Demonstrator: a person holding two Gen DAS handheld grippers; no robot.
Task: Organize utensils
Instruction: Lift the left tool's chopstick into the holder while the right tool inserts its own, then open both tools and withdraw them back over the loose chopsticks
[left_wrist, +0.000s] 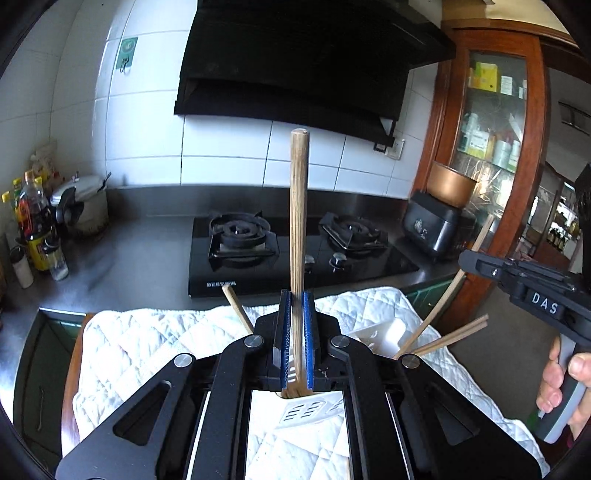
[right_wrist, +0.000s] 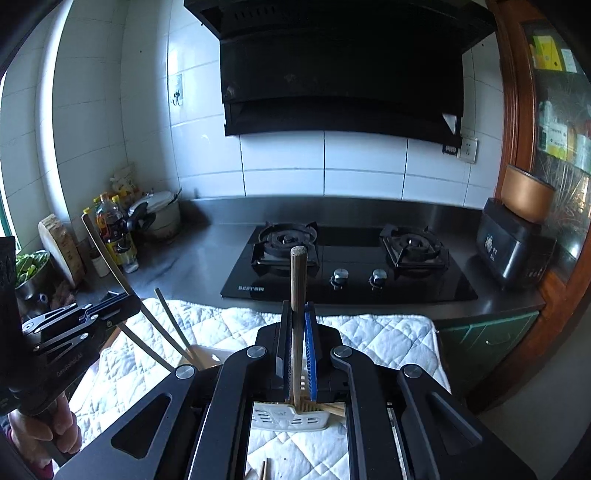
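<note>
- Behind the quilted white cloth (left_wrist: 147, 343) sat a black hob (right_wrist: 347, 258).
- Left gripper (left_wrist: 297, 339) clamped one wooden stick (left_wrist: 298, 221) upright; right gripper (right_wrist: 297, 350) clamped another stick (right_wrist: 296, 280).
- Both hovered over the white holder (right_wrist: 288, 419) (partly hidden) — a tilted stick could catch its rim and tip it.

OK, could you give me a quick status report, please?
Left gripper shut on a wooden stick. Right gripper shut on another stick. White holder below, nothing blocking.
</note>
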